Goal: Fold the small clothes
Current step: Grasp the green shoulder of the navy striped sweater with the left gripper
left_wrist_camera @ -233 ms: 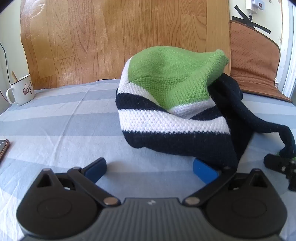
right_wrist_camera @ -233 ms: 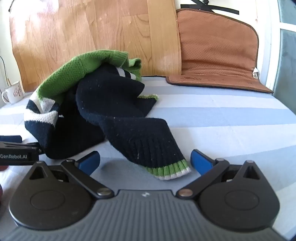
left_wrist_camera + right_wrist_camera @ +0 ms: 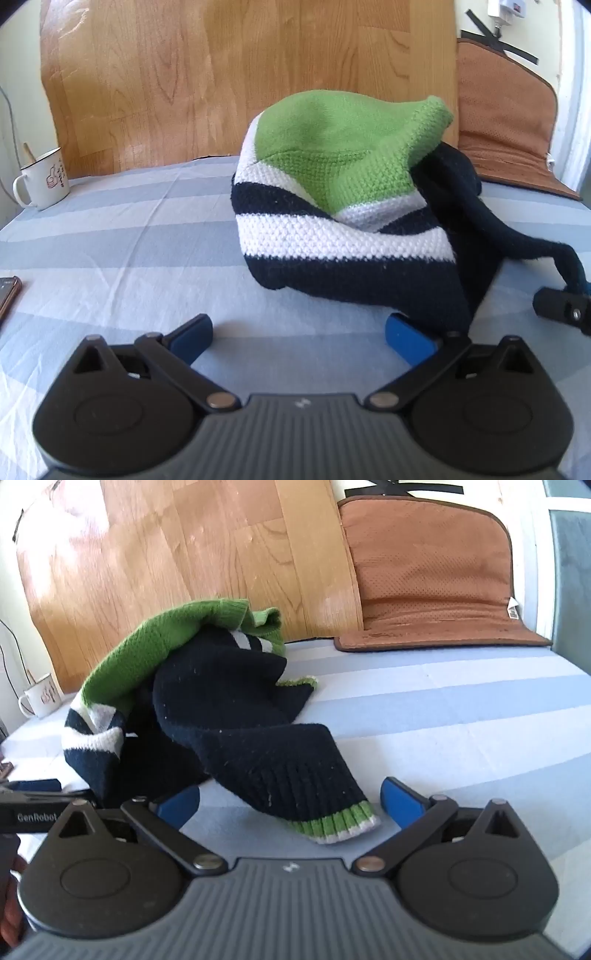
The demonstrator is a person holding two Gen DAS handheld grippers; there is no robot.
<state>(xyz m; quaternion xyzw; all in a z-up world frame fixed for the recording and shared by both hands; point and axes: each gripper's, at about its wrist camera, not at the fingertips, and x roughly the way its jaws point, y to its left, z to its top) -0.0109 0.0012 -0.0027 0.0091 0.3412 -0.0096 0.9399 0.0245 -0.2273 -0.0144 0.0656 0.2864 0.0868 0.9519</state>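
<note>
A small knitted sweater, green on top with white and navy stripes, lies crumpled in a heap on the striped blue sheet. It also shows in the right wrist view, with a navy sleeve ending in a green and white cuff. My left gripper is open and empty, low over the sheet just before the sweater's navy hem. My right gripper is open, its blue fingers either side of the sleeve cuff. The right gripper's tip shows at the right edge of the left wrist view.
A white enamel mug stands at the back left by the wooden headboard. A phone lies at the left edge. A brown leather mat leans at the back right.
The right gripper has moved forward, so the sleeve cuff now lies between its fingers. The left gripper has barely moved.
</note>
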